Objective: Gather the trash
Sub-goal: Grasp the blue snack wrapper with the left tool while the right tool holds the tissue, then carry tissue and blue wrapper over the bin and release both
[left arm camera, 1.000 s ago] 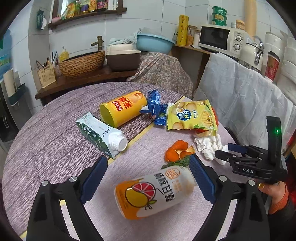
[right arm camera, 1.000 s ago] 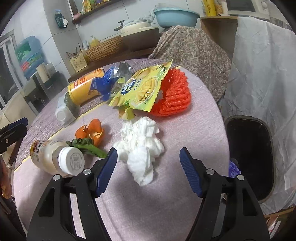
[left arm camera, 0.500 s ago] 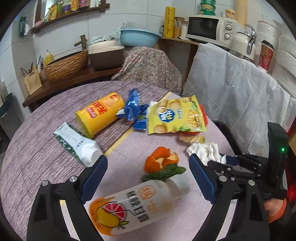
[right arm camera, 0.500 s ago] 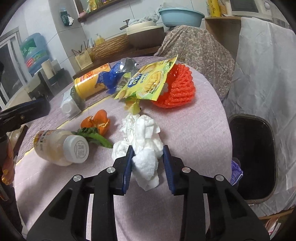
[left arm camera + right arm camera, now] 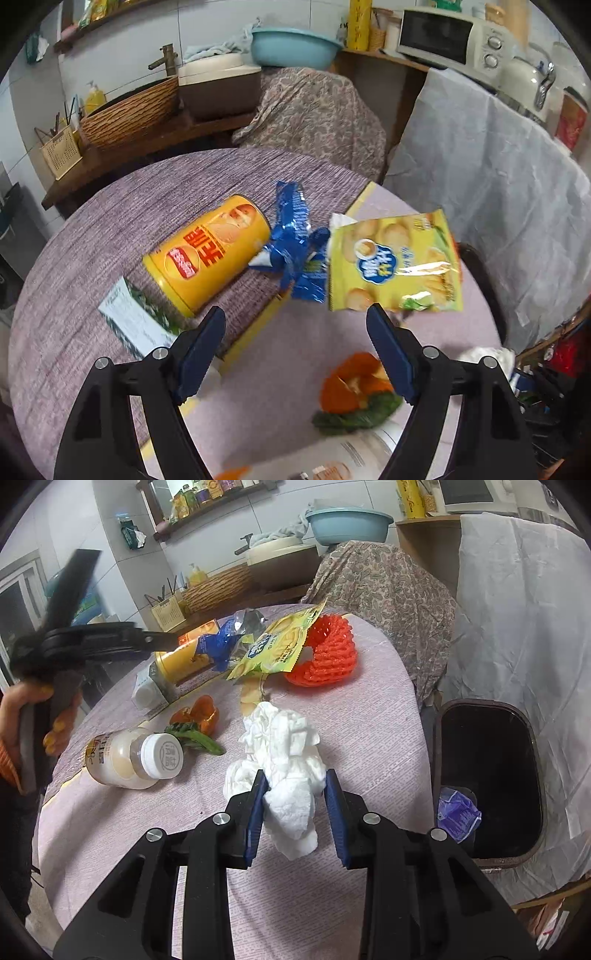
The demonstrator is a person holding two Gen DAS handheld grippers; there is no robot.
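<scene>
My right gripper (image 5: 293, 794) is shut on a crumpled white tissue (image 5: 284, 753) and holds it just above the round table (image 5: 369, 709). The dark trash bin (image 5: 487, 782) stands on the floor to the right of the table, with a blue wrapper (image 5: 458, 814) inside. My left gripper (image 5: 295, 328) is open and empty, above the table. Beyond it lie a yellow chip can (image 5: 210, 254), a blue wrapper (image 5: 295, 243) and a yellow snack bag (image 5: 395, 262). Orange peel with green leaves (image 5: 354, 391) lies under its right finger.
A drink bottle (image 5: 133, 755), a milk carton (image 5: 147, 694) and a red foam net (image 5: 325, 653) also lie on the table. A white-covered counter (image 5: 524, 627) stands behind the bin. A draped chair (image 5: 314, 114) stands at the table's far side.
My right gripper has lifted the tissue off the table. My left gripper has moved forward and up, past the bottle toward the chip can and snack bag.
</scene>
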